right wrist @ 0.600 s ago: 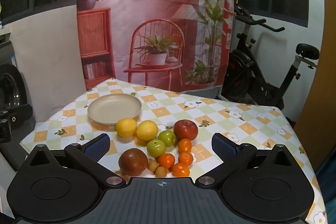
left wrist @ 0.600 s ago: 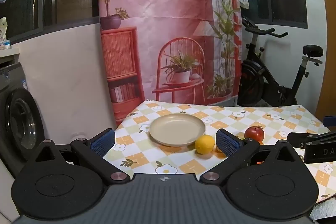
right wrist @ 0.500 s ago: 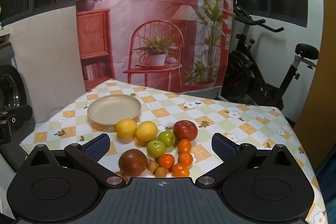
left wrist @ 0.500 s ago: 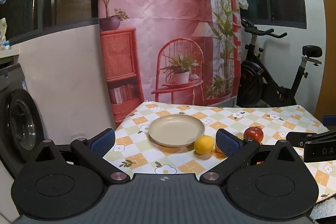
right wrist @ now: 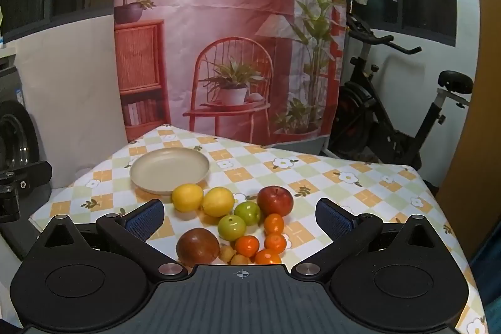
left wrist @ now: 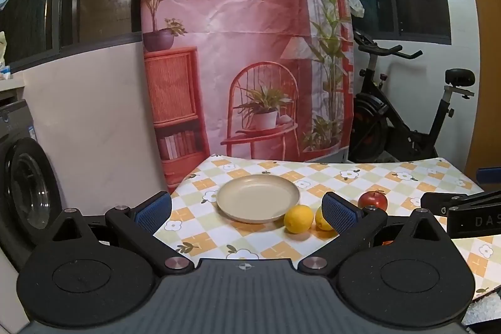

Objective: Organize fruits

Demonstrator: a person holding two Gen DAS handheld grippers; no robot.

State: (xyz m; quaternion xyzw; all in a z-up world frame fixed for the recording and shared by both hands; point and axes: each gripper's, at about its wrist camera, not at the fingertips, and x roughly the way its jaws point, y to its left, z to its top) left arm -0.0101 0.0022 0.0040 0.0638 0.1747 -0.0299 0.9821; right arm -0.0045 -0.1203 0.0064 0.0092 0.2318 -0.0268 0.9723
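An empty beige plate (right wrist: 169, 169) sits at the back left of the checkered table; it also shows in the left wrist view (left wrist: 258, 197). In front of it lie two lemons (right wrist: 188, 197) (right wrist: 218, 201), two green apples (right wrist: 231, 227), a red apple (right wrist: 275, 200), several small oranges (right wrist: 274, 223), a dark brown fruit (right wrist: 197, 245) and small tan fruits (right wrist: 227, 252). My right gripper (right wrist: 239, 216) is open, empty, above the fruit cluster. My left gripper (left wrist: 247, 210) is open, empty, near the table's left end, with a lemon (left wrist: 298, 218) and the red apple (left wrist: 372, 201) ahead.
A pink printed backdrop (right wrist: 219, 36) hangs behind the table. An exercise bike (right wrist: 391, 115) stands at the back right. A washing machine (left wrist: 25, 187) is on the left. The right gripper's body (left wrist: 463, 212) shows at the right of the left wrist view.
Both grippers have shifted only slightly. The views are almost the same and no fruit has moved.
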